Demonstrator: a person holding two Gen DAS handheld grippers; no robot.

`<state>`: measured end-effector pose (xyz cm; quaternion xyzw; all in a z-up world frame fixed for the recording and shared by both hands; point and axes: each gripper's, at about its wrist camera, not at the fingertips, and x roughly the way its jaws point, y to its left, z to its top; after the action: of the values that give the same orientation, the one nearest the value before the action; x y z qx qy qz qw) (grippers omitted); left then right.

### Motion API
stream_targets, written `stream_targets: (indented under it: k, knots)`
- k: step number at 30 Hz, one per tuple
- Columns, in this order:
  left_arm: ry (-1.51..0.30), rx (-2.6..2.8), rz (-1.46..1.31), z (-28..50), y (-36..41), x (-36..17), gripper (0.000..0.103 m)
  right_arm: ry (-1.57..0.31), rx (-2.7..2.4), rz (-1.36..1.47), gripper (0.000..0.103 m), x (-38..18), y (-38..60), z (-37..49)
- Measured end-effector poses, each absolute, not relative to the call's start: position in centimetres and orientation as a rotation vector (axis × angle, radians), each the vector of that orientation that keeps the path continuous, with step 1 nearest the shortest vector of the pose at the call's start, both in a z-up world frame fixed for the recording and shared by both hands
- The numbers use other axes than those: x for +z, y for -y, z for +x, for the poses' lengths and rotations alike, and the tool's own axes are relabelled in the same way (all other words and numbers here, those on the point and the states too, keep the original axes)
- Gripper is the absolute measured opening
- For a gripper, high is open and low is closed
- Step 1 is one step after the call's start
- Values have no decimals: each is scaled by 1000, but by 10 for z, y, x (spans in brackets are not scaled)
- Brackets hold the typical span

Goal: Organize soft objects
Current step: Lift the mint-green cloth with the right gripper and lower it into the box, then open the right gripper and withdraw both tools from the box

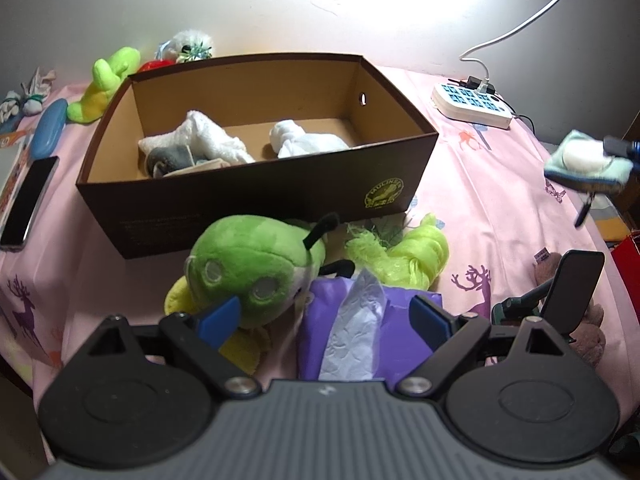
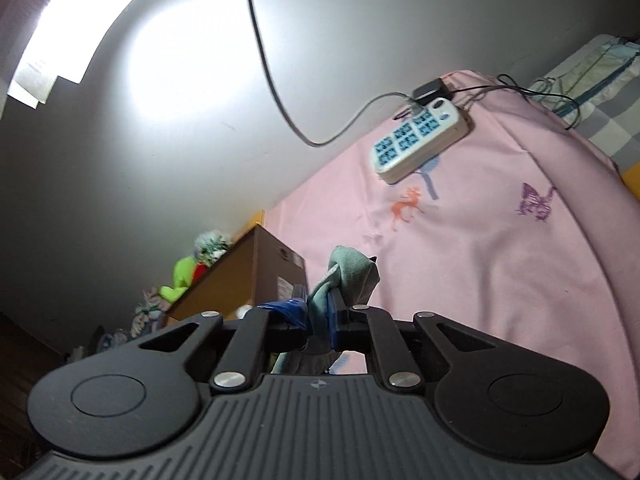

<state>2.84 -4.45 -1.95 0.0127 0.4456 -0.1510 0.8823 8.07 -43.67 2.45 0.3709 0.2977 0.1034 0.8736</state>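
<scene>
Left gripper [image 1: 326, 314] spread wide over purple tissue pack [image 1: 360, 320], beside green plush [image 1: 248, 268]. Right gripper [image 2: 318, 312] clamps teal cloth [image 2: 352, 272], airborne right of brown box [image 1: 256, 200]. Cloth likely light, floppy; bunched middle best hold.

We see the box [image 1: 256, 184] in the middle of the bed sheet [image 1: 500, 208], with two rolled towels [image 1: 208, 140] inside. Before it lie a plush toy [image 1: 256, 268] and a tissue pack [image 1: 360, 328]. The power strip [image 1: 472, 106] lies behind it on the right, and a phone [image 1: 28, 208] on its left.
</scene>
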Motion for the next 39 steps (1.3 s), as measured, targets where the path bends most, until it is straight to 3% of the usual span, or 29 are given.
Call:
stream_targets:
  k: [8, 19, 30, 39]
  knots:
    - [-904, -282, -10, 25, 13, -19, 91, -656, 406, 635, 0, 74, 355, 180]
    - [-886, -160, -61, 17, -53, -27, 91, -832, 361, 365, 0, 26, 238, 299]
    - [-900, -71, -127, 20, -104, -35, 91, -943, 217, 70, 0, -17, 193, 332]
    - [-914, -114, -108, 40, -98, -33, 91, -918, 217, 140, 1, 15, 208, 305]
